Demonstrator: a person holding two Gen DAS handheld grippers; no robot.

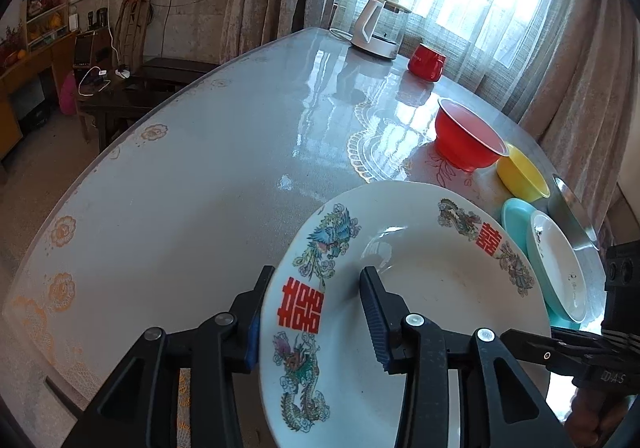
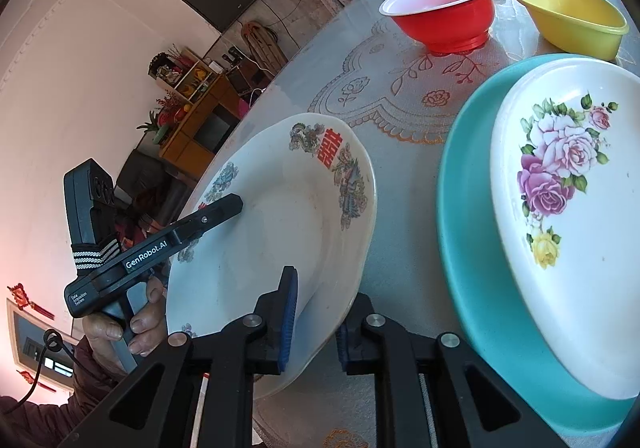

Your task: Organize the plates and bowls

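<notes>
both of my grippers bracket the dragon plate (image 2: 280, 232), tilted off the table (image 1: 180, 176). right gripper (image 2: 316, 322) is pinched on its near rim; left gripper (image 1: 316, 312) straddles the opposite rim, though i can't quite tell if those pads press. next i'd keep it level and slide it right toward the floral plate (image 2: 568, 216) on the teal plate (image 2: 460, 232), 1 stack.

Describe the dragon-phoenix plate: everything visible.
The dragon-phoenix plate is a round, deep, glossy white dish, ceramic by the look, with red double-happiness characters, dragons and phoenixes around its rim. Its well looks faintly smudged. It is tilted, one side raised off the table. The left gripper straddles one rim section; the right gripper pinches the opposite rim. It sits beside the teal plate without touching it.
</notes>
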